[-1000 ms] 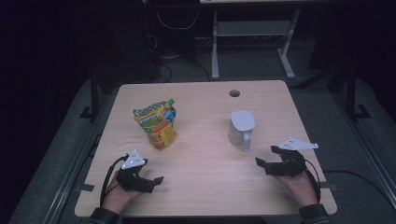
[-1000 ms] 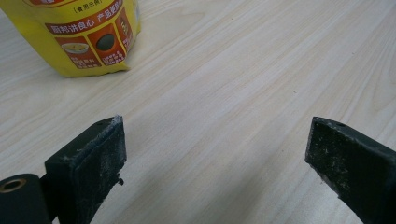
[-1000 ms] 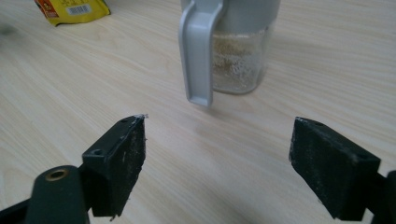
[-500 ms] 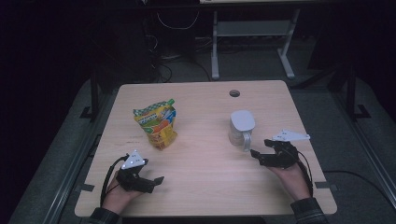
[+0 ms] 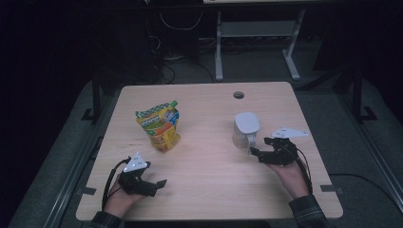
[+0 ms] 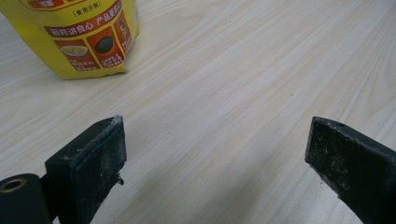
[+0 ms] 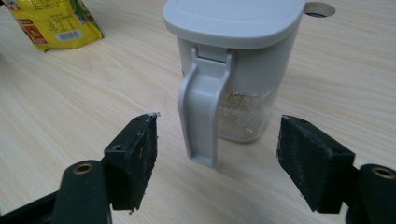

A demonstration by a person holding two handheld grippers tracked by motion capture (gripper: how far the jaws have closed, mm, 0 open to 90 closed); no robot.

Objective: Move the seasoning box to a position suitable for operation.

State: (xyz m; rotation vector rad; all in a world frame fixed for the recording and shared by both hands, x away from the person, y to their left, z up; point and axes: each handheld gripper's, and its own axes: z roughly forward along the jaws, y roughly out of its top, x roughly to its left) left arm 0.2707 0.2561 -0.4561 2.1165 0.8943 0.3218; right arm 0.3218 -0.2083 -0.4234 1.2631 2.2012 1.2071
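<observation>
Grey-lidded jug (image 7: 233,70) stands upright on counter (image 5: 209,190), right half, handle (image 7: 201,112) facing right tongs (image 7: 217,154); its jaws have just been narrowing, handle between, untouched; best to centre handle, close squarely, lift straight; left tongs (image 6: 215,154) gape, nothing held, near yellow pouch (image 6: 84,37).

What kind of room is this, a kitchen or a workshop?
Probably a lab or test room: a bare wooden table with a cable hole, loose cables on the floor, and a metal desk frame behind.
</observation>
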